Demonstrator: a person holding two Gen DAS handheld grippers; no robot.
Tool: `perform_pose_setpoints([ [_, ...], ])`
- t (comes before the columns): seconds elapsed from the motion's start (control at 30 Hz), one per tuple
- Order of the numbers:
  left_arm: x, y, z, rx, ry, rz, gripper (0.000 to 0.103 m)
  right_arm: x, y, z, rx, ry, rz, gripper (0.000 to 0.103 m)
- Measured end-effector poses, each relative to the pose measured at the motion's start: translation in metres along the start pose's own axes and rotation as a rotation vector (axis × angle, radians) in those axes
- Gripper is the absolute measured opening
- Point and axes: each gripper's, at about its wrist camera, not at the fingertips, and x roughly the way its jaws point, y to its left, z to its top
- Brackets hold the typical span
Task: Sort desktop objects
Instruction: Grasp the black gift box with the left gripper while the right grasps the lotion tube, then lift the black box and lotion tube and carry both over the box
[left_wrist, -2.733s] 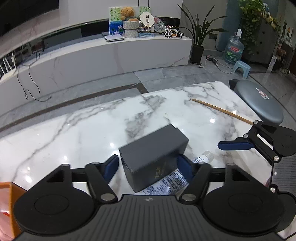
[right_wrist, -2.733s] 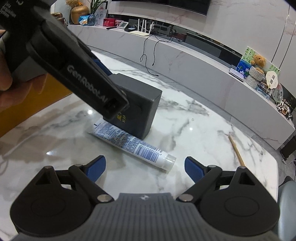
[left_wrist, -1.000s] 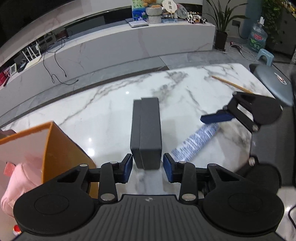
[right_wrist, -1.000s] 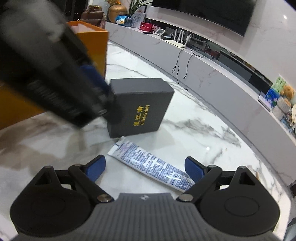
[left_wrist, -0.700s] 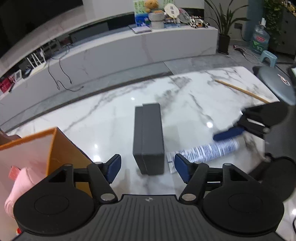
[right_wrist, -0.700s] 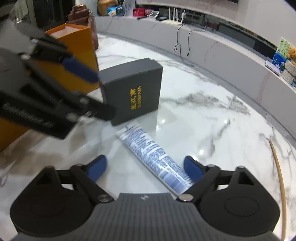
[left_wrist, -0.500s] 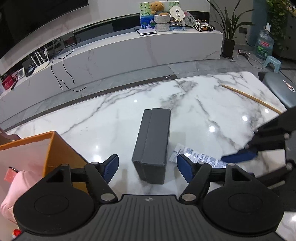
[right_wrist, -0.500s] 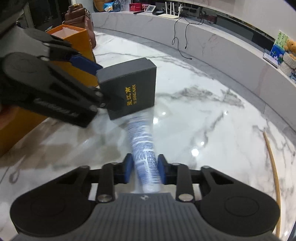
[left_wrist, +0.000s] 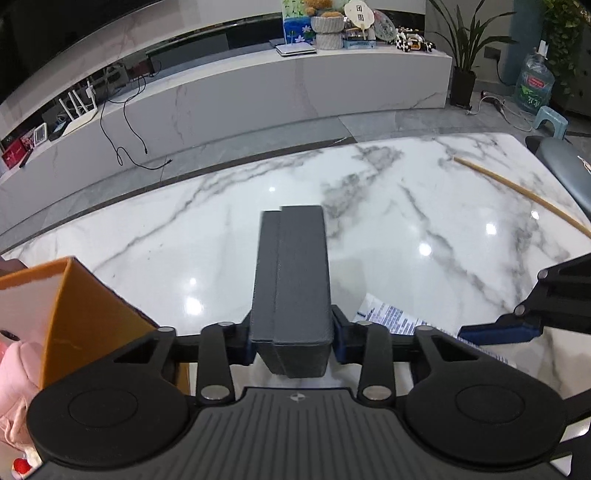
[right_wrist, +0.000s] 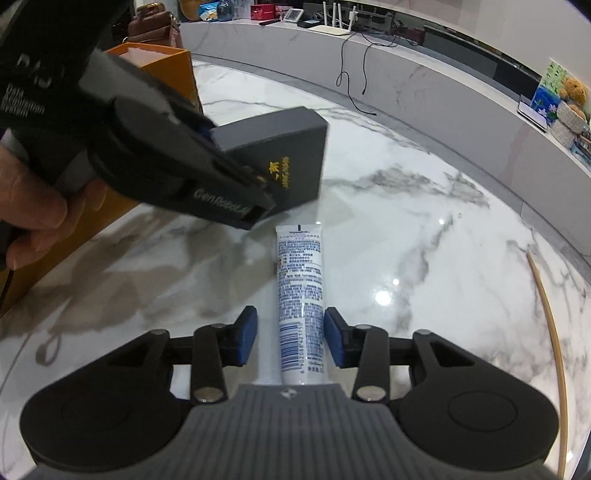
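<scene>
Left wrist view: the left gripper (left_wrist: 293, 341) sits low in the middle of the frame, and its jaws have just been closing onto the dark grey box (left_wrist: 291, 280), which stands on edge between them. Both blue pads (left_wrist: 340, 341) press against the box's narrow sides, so the box is pinched. It runs up the centre of the frame over the marble table (left_wrist: 184, 236). At the left edge is the orange bag (left_wrist: 74, 295) with something pink inside. At lower right, a corner of the printed tube (left_wrist: 388, 317) lies on the table beside the other gripper's blue tip.

Right wrist view: the right gripper (right_wrist: 291, 338) has just been opening a little, with the tube (right_wrist: 301, 295) lying lengthwise between its jaws. A small gap shows on each side of the tube, so the pads straddle it and do not clamp it. The tube lies flat in the centre of the frame, its crimped end pointing at the box (right_wrist: 288, 158) in the upper middle. That box is held by the left gripper, with a hand (right_wrist: 33, 210) at the left edge. Whether the box has left the table is hard to tell here. The orange bag (right_wrist: 166, 70) stands in the upper left.

The step in hand looks like gathering both items for the bag. Next, the left gripper would likely lift the box over the bag's mouth, while the right one must close firmly on the tube before lifting.
</scene>
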Motion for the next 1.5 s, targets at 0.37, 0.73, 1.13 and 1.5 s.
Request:
perform_pose_setpoints([
  [0.37,-0.035,0.012,0.001,-0.037,-0.01,-0.073,0.039,-0.008,0.0,0.002,0.111,0.063,0.022,0.027],
  [0.73,-0.102,0.039,0.007,-0.1,-0.09,-0.181,0.039,-0.039,-0.003,0.006,0.252,0.041,-0.067,0.027],
  [1.13,-0.148,0.077,0.0,-0.098,-0.145,-0.179,0.039,-0.065,0.012,0.02,0.245,0.011,-0.131,0.027],
  [1.5,-0.177,0.129,-0.017,-0.138,-0.177,-0.13,0.039,-0.074,0.056,0.059,0.193,-0.064,-0.119,0.027],
])
